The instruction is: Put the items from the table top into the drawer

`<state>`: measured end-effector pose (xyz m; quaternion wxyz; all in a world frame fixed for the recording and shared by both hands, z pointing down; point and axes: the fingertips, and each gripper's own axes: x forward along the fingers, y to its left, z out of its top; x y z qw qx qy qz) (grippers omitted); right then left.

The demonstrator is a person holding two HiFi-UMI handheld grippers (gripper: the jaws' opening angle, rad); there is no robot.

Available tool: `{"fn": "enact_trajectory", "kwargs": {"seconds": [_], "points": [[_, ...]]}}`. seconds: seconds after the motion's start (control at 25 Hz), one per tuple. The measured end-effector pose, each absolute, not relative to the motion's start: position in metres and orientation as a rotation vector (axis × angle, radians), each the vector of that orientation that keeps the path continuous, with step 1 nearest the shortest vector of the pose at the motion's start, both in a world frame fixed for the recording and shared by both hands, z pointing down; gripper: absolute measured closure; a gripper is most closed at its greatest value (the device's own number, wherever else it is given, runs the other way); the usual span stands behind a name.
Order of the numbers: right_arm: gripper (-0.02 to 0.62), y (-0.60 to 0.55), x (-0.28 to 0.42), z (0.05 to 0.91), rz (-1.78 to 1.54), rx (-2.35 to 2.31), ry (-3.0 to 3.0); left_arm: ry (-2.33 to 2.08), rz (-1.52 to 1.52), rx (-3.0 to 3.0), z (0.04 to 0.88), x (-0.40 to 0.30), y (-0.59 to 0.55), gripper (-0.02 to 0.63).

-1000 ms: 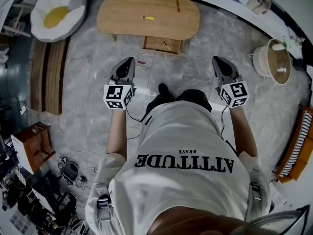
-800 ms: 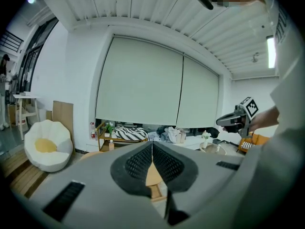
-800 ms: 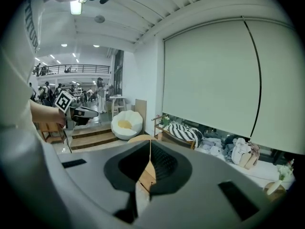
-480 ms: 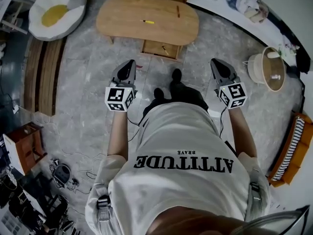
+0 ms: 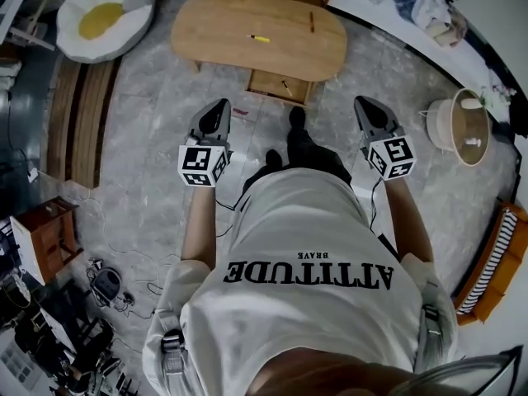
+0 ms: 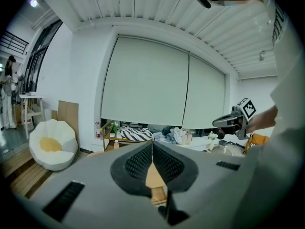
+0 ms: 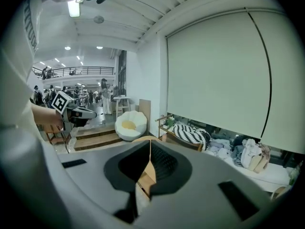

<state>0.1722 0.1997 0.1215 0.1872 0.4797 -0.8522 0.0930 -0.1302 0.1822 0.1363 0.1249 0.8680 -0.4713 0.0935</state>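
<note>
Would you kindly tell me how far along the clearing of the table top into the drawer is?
Done: the drawer is open and one small item already lies in it. In hand: nothing; the left gripper and right gripper are shut and empty, short of the table. Left: a yellow marker and a thin brown stick lie on the table top.

A white egg-shaped beanbag (image 5: 106, 13) sits on the grey floor (image 5: 148, 180) near wooden steps (image 5: 78, 122), and a round pale basket (image 5: 440, 115) stands far right.
</note>
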Motion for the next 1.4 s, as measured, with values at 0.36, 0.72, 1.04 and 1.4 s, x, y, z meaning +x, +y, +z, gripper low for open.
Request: {"fn": "enact_trajectory", "kwargs": {"seconds": [0.36,0.72,1.04,1.4], "points": [[0.575,0.117,0.184,0.138,0.314,1.274,-2.417,-1.408,0.303,2.508,0.14,-0.109,0.12,0.584],[0.575,0.034,0.207,0.172,0.413,1.138,-2.41,-1.414,0.362,2.462,0.159,-0.07,0.052,0.584],[0.575,-0.033,0.235,0.208,0.507,1.06,-2.413,-1.449,0.394,2.398,0.173,-0.039,-0.003,0.584],[0.575,-0.097,0.256,0.269,0.572,0.992,-2.367,-1.433,0.432,2.355,0.212,-0.009,-0.055,0.584]]}}
